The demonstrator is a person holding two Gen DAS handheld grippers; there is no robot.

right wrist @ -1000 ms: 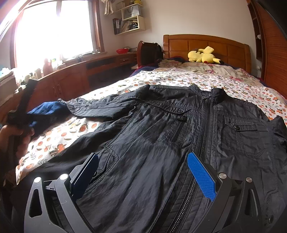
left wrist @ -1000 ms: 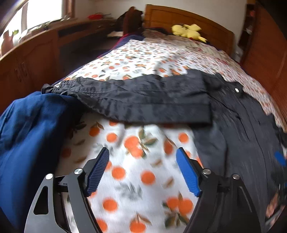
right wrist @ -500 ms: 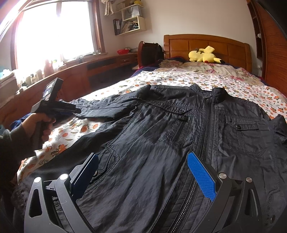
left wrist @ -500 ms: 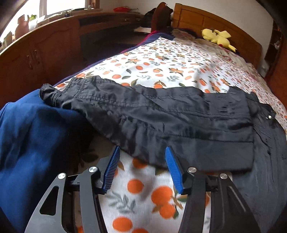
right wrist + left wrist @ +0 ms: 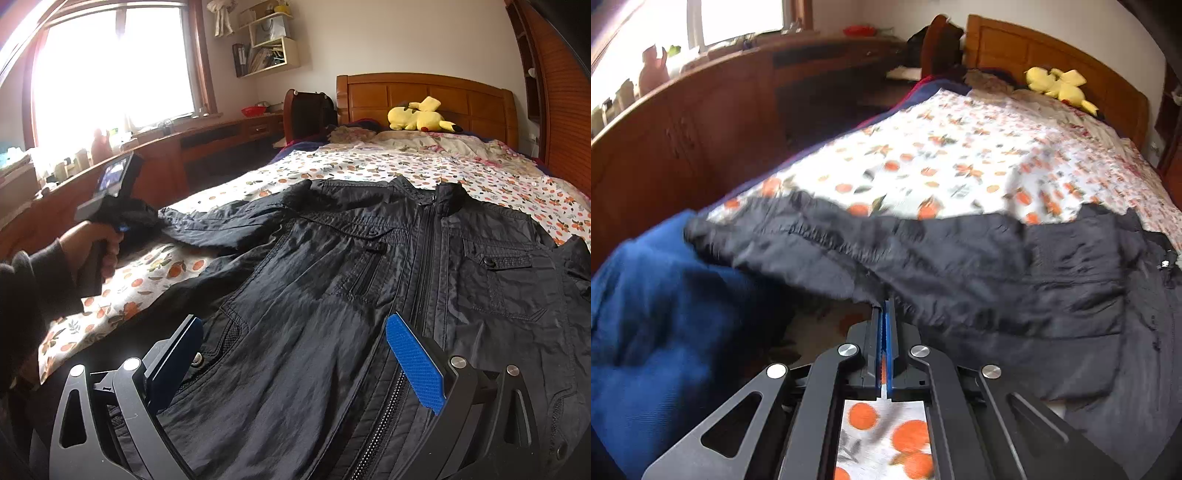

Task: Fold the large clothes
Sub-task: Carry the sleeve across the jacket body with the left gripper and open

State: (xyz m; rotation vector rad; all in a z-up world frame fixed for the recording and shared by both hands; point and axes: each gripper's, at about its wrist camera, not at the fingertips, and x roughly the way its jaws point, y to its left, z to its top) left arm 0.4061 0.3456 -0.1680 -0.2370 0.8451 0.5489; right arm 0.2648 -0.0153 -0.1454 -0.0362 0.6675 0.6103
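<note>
Leftmost, blue cloth (image 5: 665,325) heaped left of the left gripper (image 5: 885,314), under the sleeve's cuff end. Left gripper fingers (image 5: 877,328) pressed together, pinching the near edge of the sleeve (image 5: 923,266), which stretches across just ahead of them, from the cuff far left to the shoulder on the right. Orange-print bedsheet (image 5: 942,166) beyond the sleeve and below the fingers. Further right, jacket (image 5: 369,277) spread flat on the bed, front up, zip closed, collar away from the right gripper (image 5: 295,354). Right gripper fingers (image 5: 413,362) wide apart, gripping nothing, low over the jacket's lower front, the zip beside the right finger. Yellow plush (image 5: 417,118) far ahead by the headboard (image 5: 443,96).
</note>
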